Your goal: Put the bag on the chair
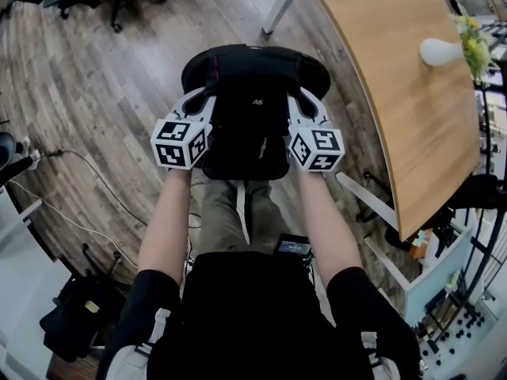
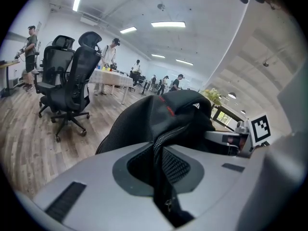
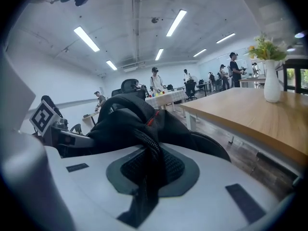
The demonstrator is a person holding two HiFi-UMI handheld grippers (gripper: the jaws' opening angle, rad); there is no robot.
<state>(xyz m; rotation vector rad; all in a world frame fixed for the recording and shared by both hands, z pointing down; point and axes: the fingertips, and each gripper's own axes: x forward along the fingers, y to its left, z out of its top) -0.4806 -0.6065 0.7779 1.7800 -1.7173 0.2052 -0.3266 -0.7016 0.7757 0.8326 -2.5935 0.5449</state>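
Two grippers pinching one black fabric bag (image 1: 245, 133), left gripper (image 1: 204, 101) on its left zipped edge, right gripper (image 1: 303, 101) on the right, above black round chair seat (image 1: 317, 71).

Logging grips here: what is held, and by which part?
The black bag: the left gripper pinches a zippered fabric edge on its left side, the right gripper one on its right side.

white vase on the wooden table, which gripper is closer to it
Right. The right gripper holds the side of the black backpack facing the white vase, which stands beyond it on the wooden table. The left gripper holds the opposite side, farther away.
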